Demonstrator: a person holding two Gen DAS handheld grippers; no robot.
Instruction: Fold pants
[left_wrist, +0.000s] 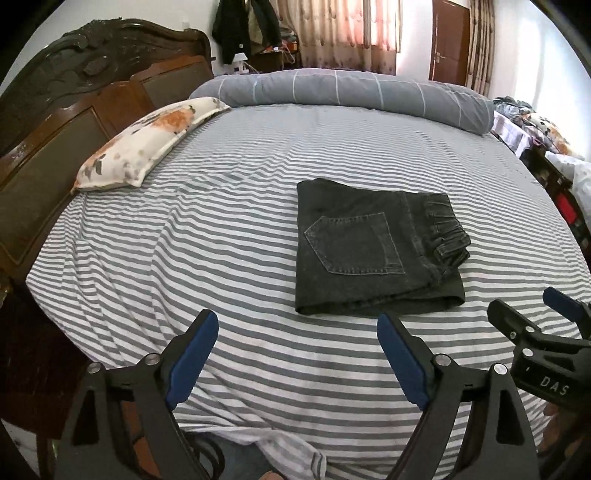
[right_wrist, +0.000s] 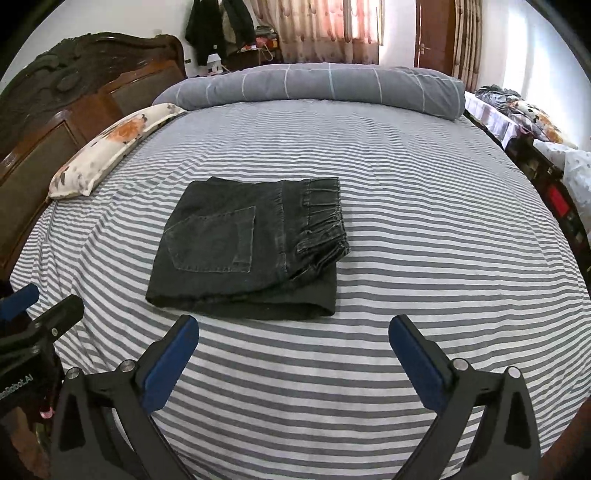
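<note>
Both grippers' fingers spread wide, empty, near folded pants

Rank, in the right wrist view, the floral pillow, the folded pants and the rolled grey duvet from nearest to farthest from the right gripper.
From the right gripper:
1. Folded pants, just ahead, slightly left.
2. Floral pillow, far left by the headboard.
3. Rolled grey duvet, across the far edge of the bed.

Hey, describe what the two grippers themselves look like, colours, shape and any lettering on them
Both grippers, left gripper and right gripper, are matte black with angular, triangular-cutout arms, silver round pivot bolts and flat blue pads lining each finger. White lettering shows on the right gripper's body in the left wrist view, reading "DAS". No sleeves visible.
</note>
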